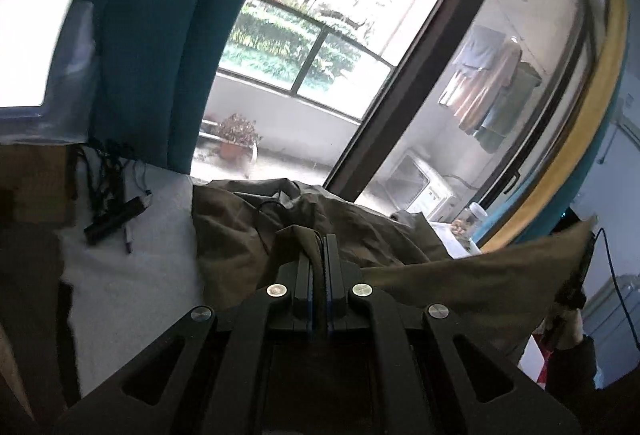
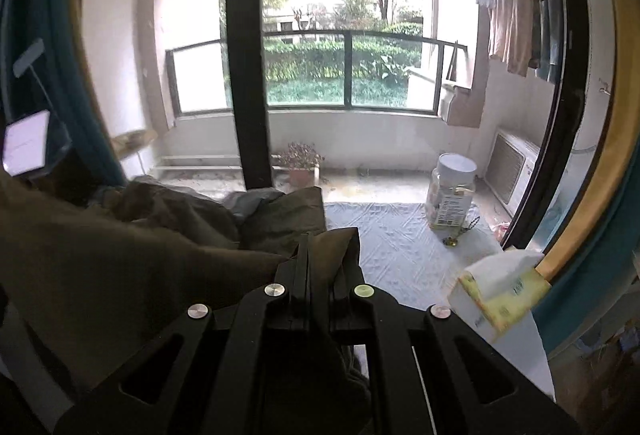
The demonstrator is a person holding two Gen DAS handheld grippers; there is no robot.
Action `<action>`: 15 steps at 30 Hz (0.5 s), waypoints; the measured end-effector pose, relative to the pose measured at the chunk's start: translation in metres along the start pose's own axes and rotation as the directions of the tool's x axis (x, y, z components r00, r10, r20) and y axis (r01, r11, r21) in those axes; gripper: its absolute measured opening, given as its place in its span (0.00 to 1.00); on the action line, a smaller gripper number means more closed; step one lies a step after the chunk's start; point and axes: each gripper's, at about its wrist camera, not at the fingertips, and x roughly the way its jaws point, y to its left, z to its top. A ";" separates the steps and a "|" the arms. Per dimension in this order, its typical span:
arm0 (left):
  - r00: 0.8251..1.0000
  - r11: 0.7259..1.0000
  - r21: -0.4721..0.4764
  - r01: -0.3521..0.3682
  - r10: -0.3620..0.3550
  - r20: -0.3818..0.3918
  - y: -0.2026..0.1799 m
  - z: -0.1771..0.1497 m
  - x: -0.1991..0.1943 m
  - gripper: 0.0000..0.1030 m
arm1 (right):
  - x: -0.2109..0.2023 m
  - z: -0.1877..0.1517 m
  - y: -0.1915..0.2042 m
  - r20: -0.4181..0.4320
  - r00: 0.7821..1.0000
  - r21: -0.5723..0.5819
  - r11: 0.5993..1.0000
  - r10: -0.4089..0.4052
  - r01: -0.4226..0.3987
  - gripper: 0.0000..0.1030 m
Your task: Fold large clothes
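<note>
A large olive-brown garment (image 1: pixel 240 231) lies bunched on a white-covered table (image 1: pixel 132 275). My left gripper (image 1: pixel 319 241) is shut on a fold of this garment, which wraps over the fingertips. A stretch of the cloth runs to the right, up to the other gripper (image 1: pixel 576 275) at the right edge. In the right wrist view my right gripper (image 2: pixel 320 247) is shut on an edge of the same garment (image 2: pixel 120 259), which hangs off to the left and heaps toward the window.
Black cables and a small black device (image 1: pixel 114 219) lie on the table at left. A clear jar with a white lid (image 2: pixel 452 195) stands at the far right. A tissue box (image 2: pixel 500 295) sits near right. A sliding glass door (image 2: pixel 248 55) is just beyond.
</note>
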 end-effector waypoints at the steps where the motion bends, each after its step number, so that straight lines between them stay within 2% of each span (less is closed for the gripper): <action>1: 1.000 1.000 -0.007 -0.004 0.003 -0.019 0.005 0.004 0.012 0.05 | 0.012 0.001 -0.002 -0.014 1.000 0.010 1.000 0.001 -0.001 0.04; 5: 0.992 0.998 -0.045 -0.034 0.029 -0.119 0.028 0.013 0.061 0.07 | 0.063 0.000 -0.015 -0.096 0.995 0.073 0.997 0.016 -0.009 0.05; 7: 0.990 0.994 -0.104 -0.014 0.000 -0.139 0.042 0.016 0.074 0.08 | 0.074 0.000 -0.018 -0.117 0.993 0.098 0.995 0.031 -0.020 0.06; 10: 0.990 0.991 -0.136 0.020 -0.038 -0.133 0.048 0.023 0.071 0.09 | 0.075 0.002 -0.017 -0.108 0.993 0.100 0.995 0.036 -0.026 0.10; 13: 0.993 0.995 -0.092 0.045 -0.054 -0.102 0.041 0.029 0.054 0.09 | 0.063 0.007 -0.016 -0.059 0.997 0.081 0.996 0.043 -0.038 0.16; 15: 0.994 0.995 -0.085 0.057 -0.065 -0.086 0.038 0.033 0.044 0.09 | 0.063 0.009 -0.016 -0.064 0.997 0.077 0.996 0.045 -0.040 0.17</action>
